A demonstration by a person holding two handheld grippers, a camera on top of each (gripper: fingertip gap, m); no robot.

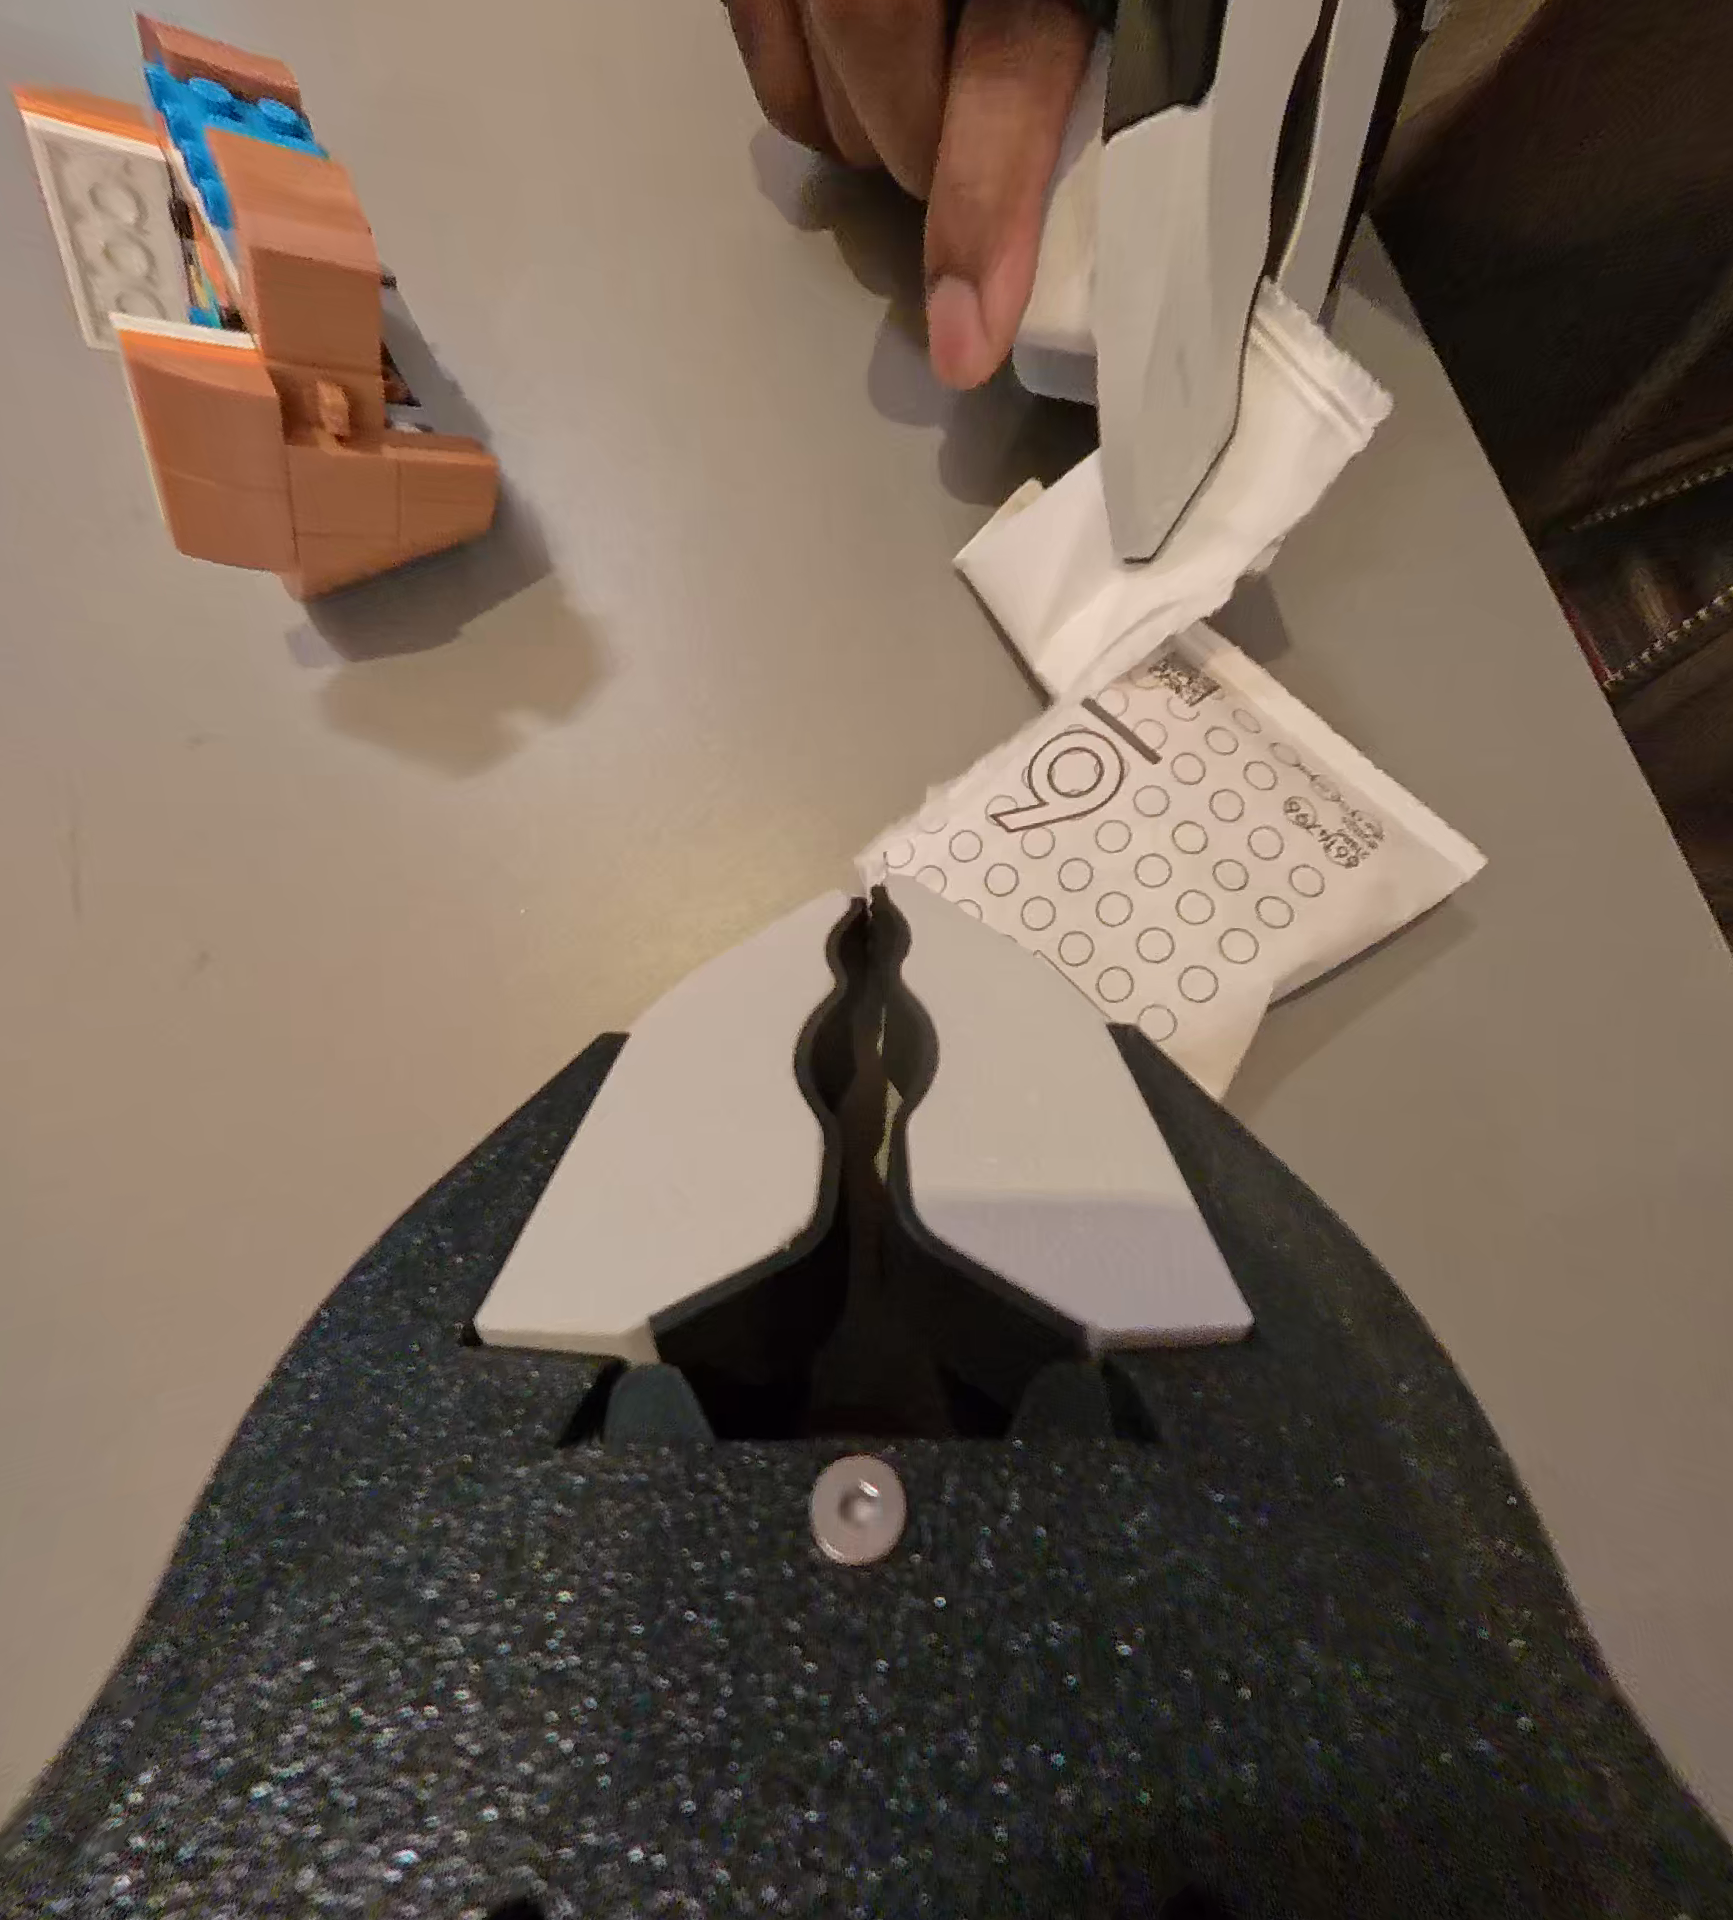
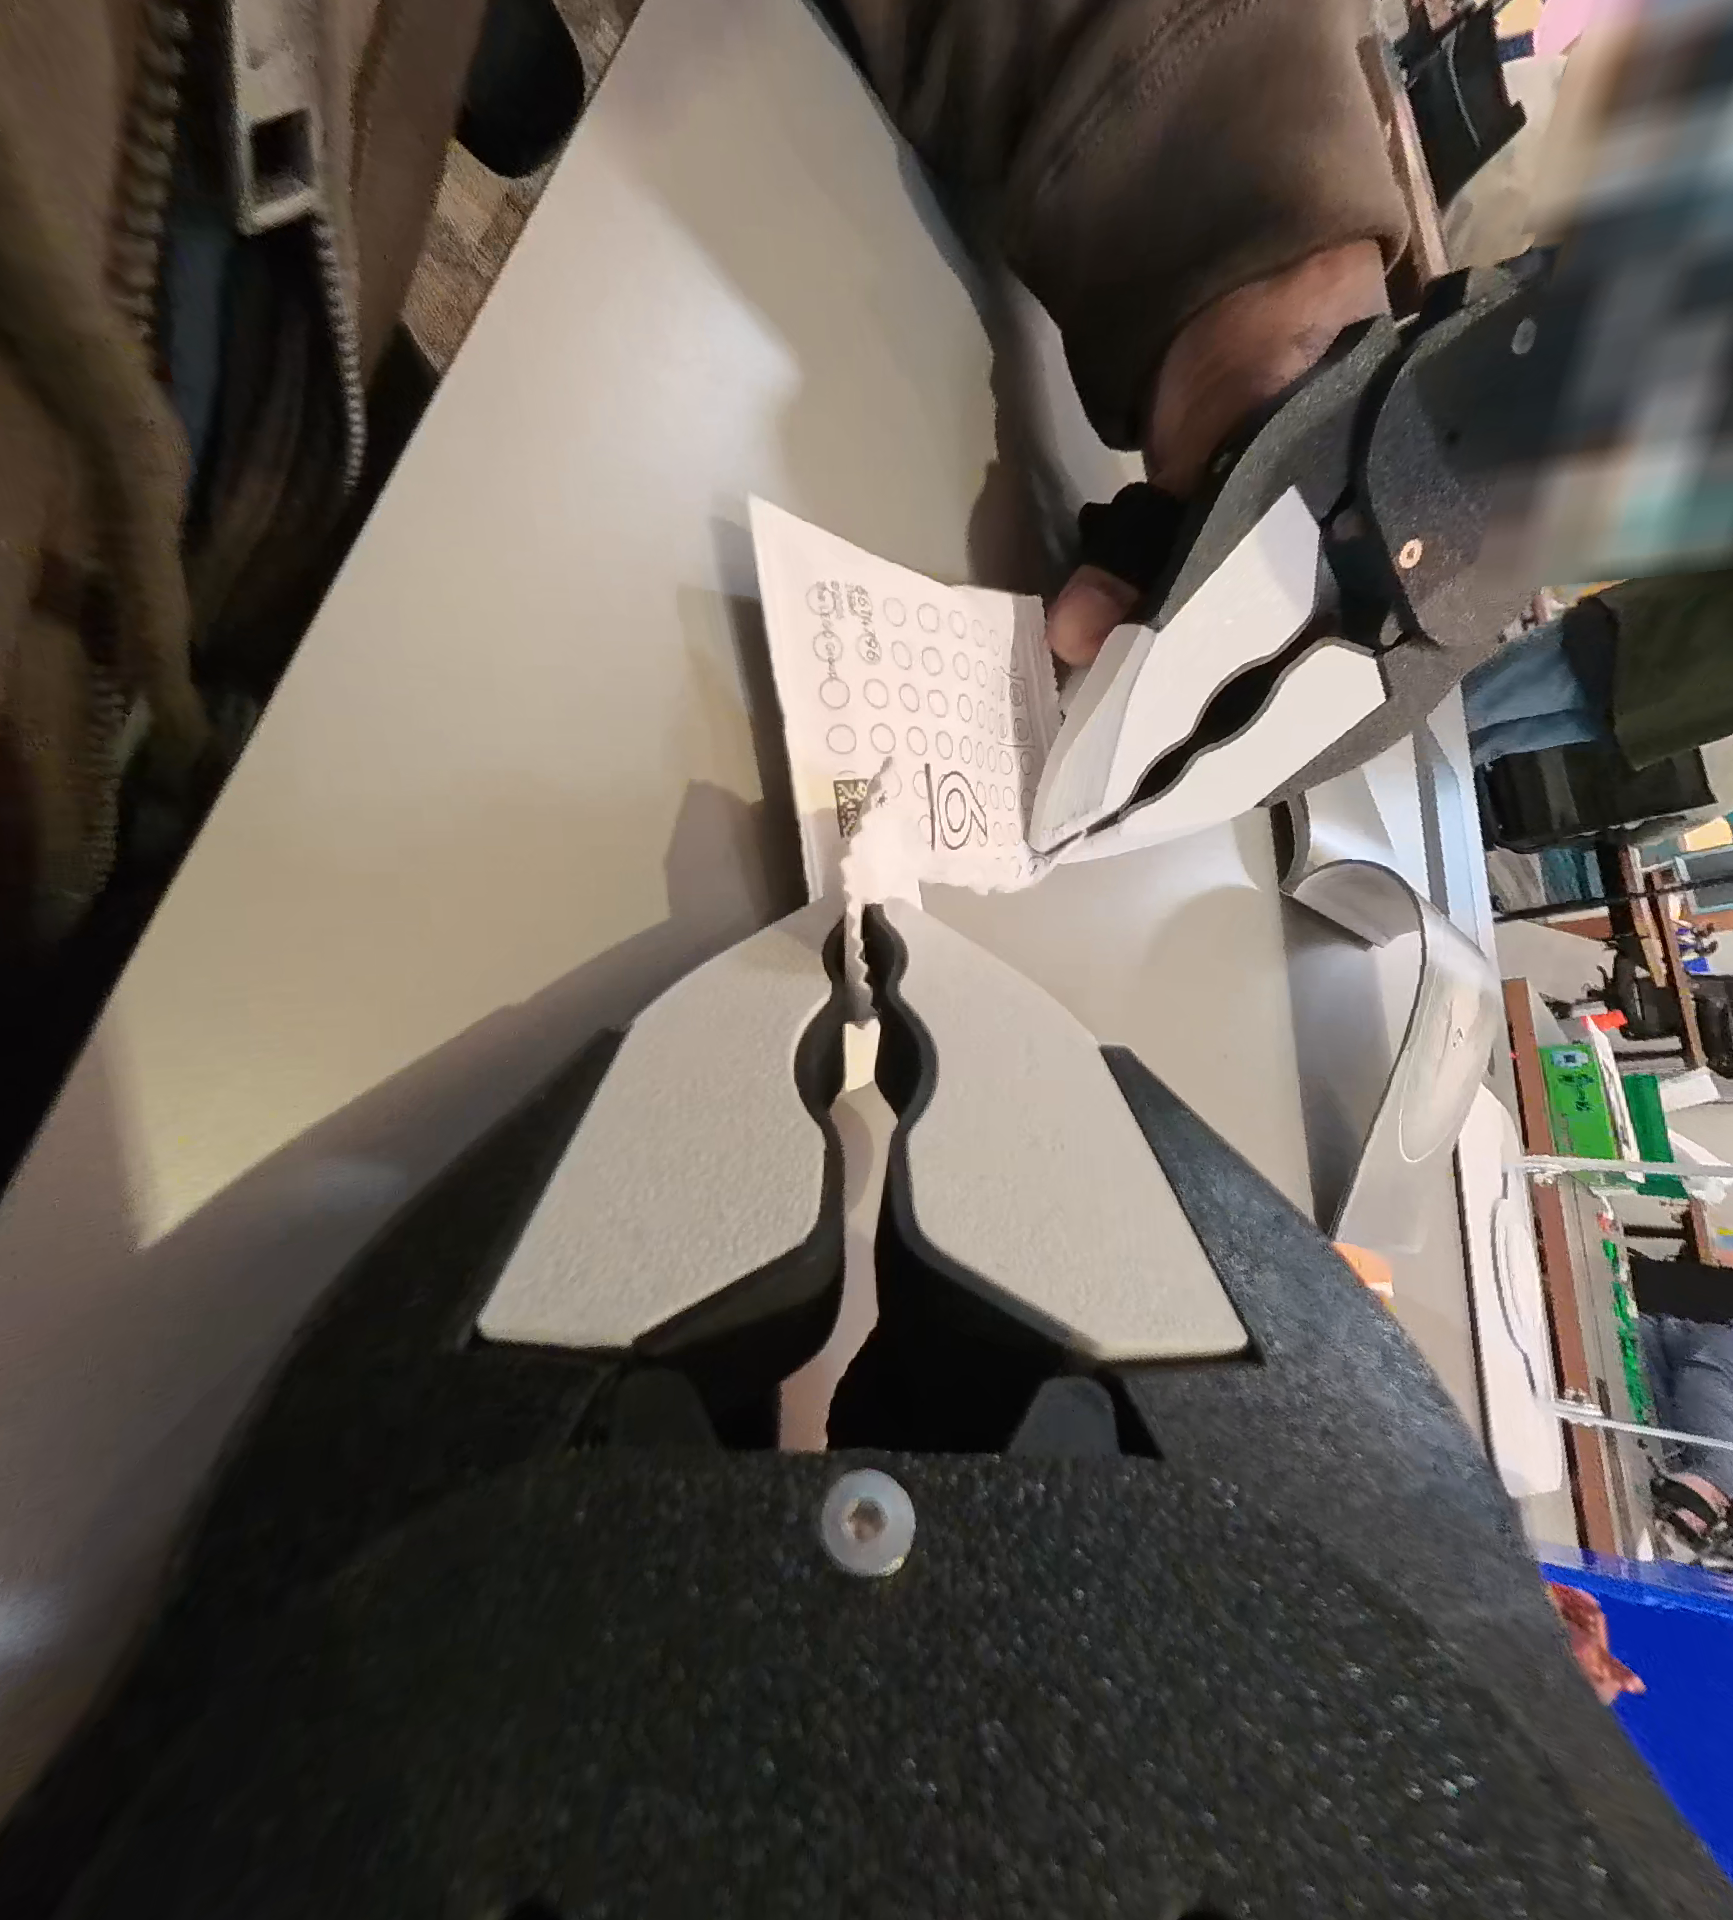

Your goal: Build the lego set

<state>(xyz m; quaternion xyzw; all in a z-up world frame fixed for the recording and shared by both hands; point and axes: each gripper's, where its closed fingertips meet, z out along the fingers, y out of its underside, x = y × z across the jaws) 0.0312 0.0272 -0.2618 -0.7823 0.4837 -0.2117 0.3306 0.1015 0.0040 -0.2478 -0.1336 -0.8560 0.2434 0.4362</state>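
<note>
Tongs, left [image 1: 872, 904]: I have them pinched on the paper bag's [image 1: 1184, 883] torn edge. Right tongs [image 2: 867, 925]: clamped on its other corner, above my worktop [image 1: 633, 727]. Brown brick model [image 1: 259, 343]: far left.

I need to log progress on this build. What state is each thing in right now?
Paper bag: torn along one edge, pinched by both grippers.
Left gripper: shut on the bag's edge.
Right gripper: shut on the torn strip.
Brown lego model: partly built, lying untouched on the table.
</note>
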